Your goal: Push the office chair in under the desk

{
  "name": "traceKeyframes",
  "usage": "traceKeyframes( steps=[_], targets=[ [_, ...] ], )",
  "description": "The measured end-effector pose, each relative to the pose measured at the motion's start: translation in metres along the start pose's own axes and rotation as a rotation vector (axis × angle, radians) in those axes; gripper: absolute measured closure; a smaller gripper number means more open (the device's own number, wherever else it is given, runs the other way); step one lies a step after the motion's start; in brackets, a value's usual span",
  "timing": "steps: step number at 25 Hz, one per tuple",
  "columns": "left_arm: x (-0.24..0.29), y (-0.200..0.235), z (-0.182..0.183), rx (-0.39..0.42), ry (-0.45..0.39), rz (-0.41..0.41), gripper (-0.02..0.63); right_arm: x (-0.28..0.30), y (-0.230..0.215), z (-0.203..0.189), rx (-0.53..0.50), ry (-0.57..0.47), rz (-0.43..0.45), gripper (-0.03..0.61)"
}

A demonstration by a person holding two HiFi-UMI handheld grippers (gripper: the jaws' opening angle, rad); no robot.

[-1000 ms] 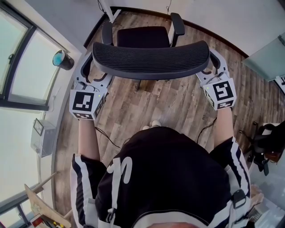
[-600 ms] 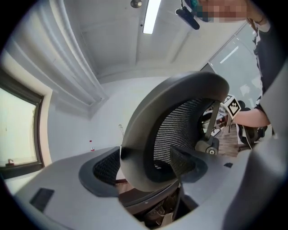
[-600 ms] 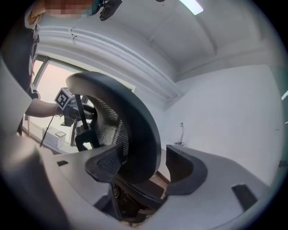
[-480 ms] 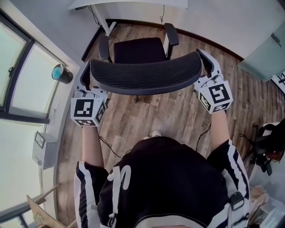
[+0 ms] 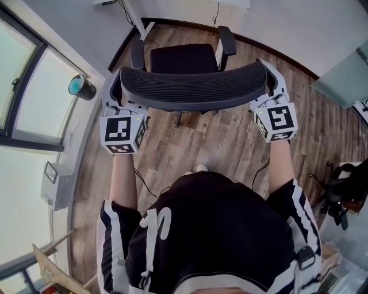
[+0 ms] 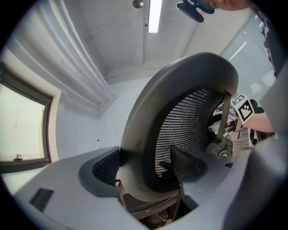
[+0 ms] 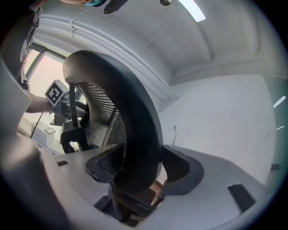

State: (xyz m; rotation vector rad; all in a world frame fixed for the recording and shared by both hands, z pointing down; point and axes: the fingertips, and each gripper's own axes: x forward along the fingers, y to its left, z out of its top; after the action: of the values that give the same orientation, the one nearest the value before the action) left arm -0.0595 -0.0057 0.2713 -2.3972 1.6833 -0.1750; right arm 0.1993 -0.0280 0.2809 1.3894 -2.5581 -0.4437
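Black mesh chair (image 5: 192, 86) just short of white bench (image 5: 234, 3), backrest ends clamped in jaws of left gripper (image 5: 115, 92) and right gripper (image 5: 270, 80). Mid-push, likely; calls next for even forward shove.

No word, brand or number is legible. In the head view, black-and-white square code patterns, not letters, cover the cube (image 5: 122, 134) of the left gripper (image 5: 117, 86) at nine o'clock and the cube (image 5: 275, 122) of the right gripper (image 5: 270, 77) at three o'clock; a white mark (image 5: 156, 223) on the shirt (image 5: 224, 229) at six o'clock cannot be read
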Motion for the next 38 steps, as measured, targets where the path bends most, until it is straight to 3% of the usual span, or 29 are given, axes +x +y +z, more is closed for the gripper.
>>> traceKeyframes(
  steps=[8,25,38],
  targets=[
    [0.004,-0.009,0.001,0.000,0.012,0.039,0.275,0.001,-0.011,-0.006,0.032,0.000,-0.041,0.298],
    [0.010,-0.029,0.007,-0.017,0.024,0.127,0.273,0.000,-0.034,-0.013,0.039,0.013,-0.022,0.299],
    [0.022,-0.022,0.003,-0.026,0.037,0.140,0.273,0.010,-0.037,-0.017,0.043,0.021,-0.028,0.301]
  ],
)
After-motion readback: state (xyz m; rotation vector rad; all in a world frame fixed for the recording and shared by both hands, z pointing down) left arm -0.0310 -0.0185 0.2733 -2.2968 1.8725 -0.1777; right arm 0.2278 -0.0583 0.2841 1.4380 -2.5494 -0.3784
